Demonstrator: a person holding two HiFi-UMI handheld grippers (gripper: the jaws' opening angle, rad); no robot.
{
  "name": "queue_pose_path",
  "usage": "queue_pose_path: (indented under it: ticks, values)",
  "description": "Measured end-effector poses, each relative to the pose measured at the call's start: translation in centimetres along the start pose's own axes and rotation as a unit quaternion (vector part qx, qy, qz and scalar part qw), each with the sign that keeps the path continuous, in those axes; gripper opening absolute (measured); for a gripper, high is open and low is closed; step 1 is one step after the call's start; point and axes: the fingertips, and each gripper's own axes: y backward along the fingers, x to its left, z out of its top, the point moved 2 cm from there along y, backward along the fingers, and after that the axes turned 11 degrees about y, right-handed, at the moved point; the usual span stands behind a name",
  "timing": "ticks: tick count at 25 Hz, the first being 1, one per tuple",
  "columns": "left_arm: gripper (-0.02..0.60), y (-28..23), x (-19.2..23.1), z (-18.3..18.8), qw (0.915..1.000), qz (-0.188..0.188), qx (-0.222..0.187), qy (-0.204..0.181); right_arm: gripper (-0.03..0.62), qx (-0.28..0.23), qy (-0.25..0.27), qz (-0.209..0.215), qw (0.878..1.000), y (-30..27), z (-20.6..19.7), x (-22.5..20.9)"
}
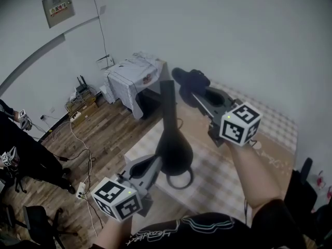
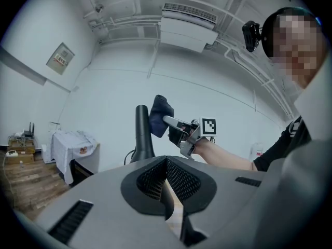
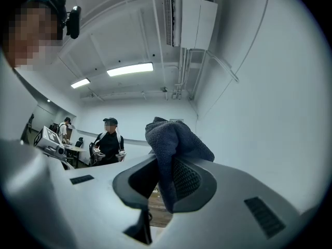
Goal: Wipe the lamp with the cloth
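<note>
A black lamp (image 1: 174,152) with a bulbous base and a tall straight neck stands on the chequered table (image 1: 228,175). My right gripper (image 1: 188,85) is shut on a dark blue cloth (image 1: 190,78), held beside the top of the lamp's neck. In the right gripper view the cloth (image 3: 174,139) bunches out between the jaws of the right gripper (image 3: 166,175). My left gripper (image 1: 154,164) sits low at the left side of the lamp's base, its jaws together. In the left gripper view the left gripper (image 2: 166,162) shows nothing between its tips, and the lamp neck (image 2: 142,131) rises behind with the cloth (image 2: 160,113) beside it.
A white-draped cabinet (image 1: 132,77) stands beyond the table's far corner. Cables and a power strip (image 1: 82,190) lie on the wooden floor at left, near a person in black (image 1: 21,149). More people (image 3: 109,141) stand in the background. A black loop (image 1: 181,179) lies by the lamp's base.
</note>
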Motion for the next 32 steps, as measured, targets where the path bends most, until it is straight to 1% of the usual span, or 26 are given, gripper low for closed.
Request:
queue_pose_path:
  ticks: [7, 12, 18, 24, 27, 32]
  values:
    - [0.000, 0.1, 1.4, -0.6, 0.9999, 0.006, 0.004, 0.009, 0.057, 0.012, 0.049, 0.022, 0.998, -2.3, -1.1, 1.6]
    - [0.000, 0.3, 1.2, -0.4, 1.0000, 0.008, 0.002, 0.002, 0.057, 0.017, 0.057, 0.035, 0.998, -2.8, -1.5, 2.2]
    - [0.000, 0.8, 1.0, -0.2, 0.9999, 0.011, 0.000, 0.002, 0.057, 0.032, 0.099, 0.047, 0.993, -3.0, -1.9, 3.1]
    - [0.000, 1.5, 0.8, -1.1, 0.9999, 0.013, 0.001, 0.005, 0.057, 0.036, 0.104, 0.061, 0.992, -2.4, -2.7, 4.4]
    - [0.000, 1.6, 0.7, -1.4, 0.9999, 0.013, 0.004, 0.004, 0.057, 0.032, 0.100, 0.071, 0.992, -2.0, -3.2, 4.9]
    - [0.000, 1.3, 0.6, -1.3, 0.9999, 0.013, 0.006, 0.003, 0.057, 0.042, 0.088, 0.082, 0.992, -1.6, -4.3, 5.2]
